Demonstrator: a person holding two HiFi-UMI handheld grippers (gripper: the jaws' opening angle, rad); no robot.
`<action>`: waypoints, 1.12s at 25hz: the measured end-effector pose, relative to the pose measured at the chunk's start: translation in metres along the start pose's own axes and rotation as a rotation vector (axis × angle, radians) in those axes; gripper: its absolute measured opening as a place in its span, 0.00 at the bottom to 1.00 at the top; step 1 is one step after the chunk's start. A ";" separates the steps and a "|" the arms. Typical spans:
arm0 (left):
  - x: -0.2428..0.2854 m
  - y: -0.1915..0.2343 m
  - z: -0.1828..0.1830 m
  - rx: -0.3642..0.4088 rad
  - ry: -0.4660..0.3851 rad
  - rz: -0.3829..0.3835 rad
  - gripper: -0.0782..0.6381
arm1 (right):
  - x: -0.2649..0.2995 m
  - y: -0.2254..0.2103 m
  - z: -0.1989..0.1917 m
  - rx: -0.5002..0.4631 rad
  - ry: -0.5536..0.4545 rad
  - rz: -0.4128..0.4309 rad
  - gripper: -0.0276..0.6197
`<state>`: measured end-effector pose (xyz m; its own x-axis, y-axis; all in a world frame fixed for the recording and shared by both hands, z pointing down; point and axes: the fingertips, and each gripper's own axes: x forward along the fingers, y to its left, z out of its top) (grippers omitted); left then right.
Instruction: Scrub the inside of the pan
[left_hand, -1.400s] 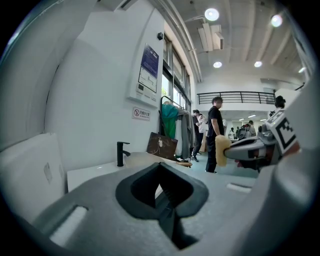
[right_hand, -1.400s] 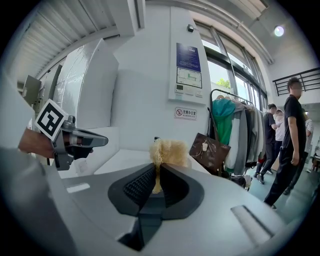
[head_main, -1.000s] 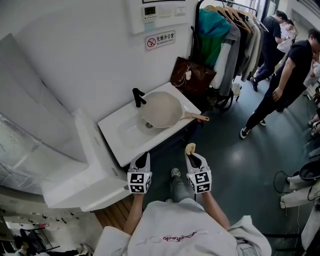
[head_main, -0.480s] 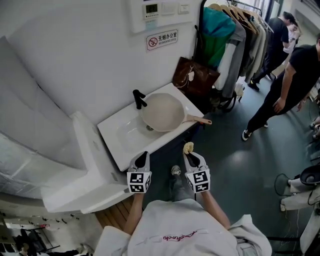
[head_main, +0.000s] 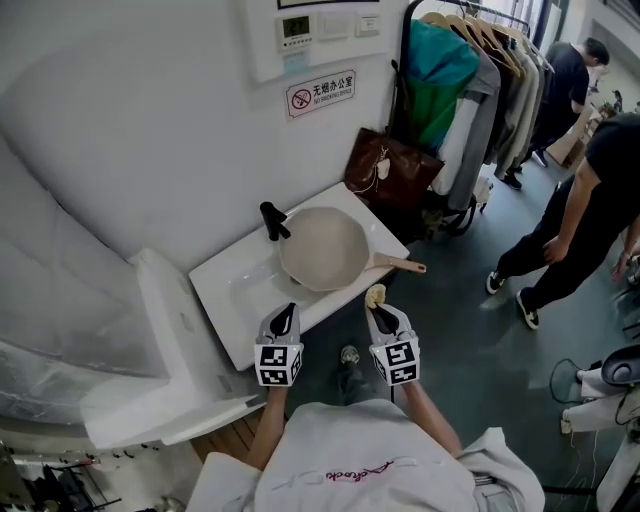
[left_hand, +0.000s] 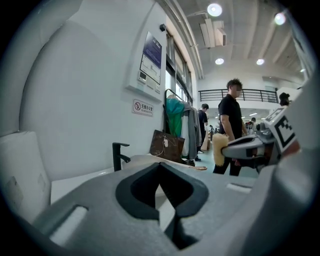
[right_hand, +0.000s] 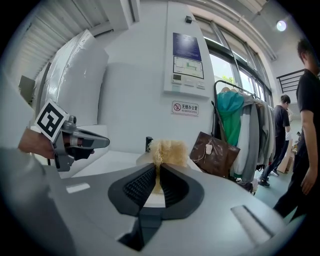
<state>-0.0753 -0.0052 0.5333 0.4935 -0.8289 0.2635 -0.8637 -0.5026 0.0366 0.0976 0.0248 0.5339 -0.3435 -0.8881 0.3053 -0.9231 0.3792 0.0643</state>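
Note:
A beige pan (head_main: 322, 248) with a wooden handle (head_main: 402, 265) rests in the white sink (head_main: 231, 291), next to a black tap (head_main: 272, 220). Both grippers hang in front of the sink's near edge, apart from the pan. My left gripper (head_main: 283, 318) is shut with nothing between its jaws (left_hand: 161, 176). My right gripper (head_main: 380, 306) is shut on a yellowish scrub pad (head_main: 376, 296), which sticks out past the jaws in the right gripper view (right_hand: 167, 151). In the left gripper view the scrub pad (left_hand: 219, 149) shows at the right, and the tap (left_hand: 119, 155) stands ahead.
A white foam block (head_main: 170, 345) lies left of the sink. A brown bag (head_main: 393, 167) and a clothes rack (head_main: 470, 90) stand behind the sink at the right. A person (head_main: 575, 215) walks on the dark floor at the right. A sign (head_main: 320, 95) hangs on the wall.
The sink and pan have come slightly nearer to the grippers in the head view. Both grippers keep their places and states. The person at the right has walked further right.

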 end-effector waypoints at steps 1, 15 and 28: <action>0.008 0.002 0.002 -0.001 0.002 0.002 0.11 | 0.007 -0.005 0.002 0.000 0.002 0.004 0.10; 0.128 0.035 0.050 -0.002 0.026 0.028 0.11 | 0.115 -0.083 0.041 0.016 0.002 0.052 0.10; 0.207 0.064 0.060 -0.009 0.063 0.072 0.11 | 0.197 -0.126 0.050 0.019 0.028 0.119 0.10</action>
<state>-0.0222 -0.2234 0.5319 0.4226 -0.8456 0.3260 -0.8980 -0.4394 0.0243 0.1379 -0.2112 0.5386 -0.4460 -0.8295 0.3360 -0.8793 0.4762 0.0085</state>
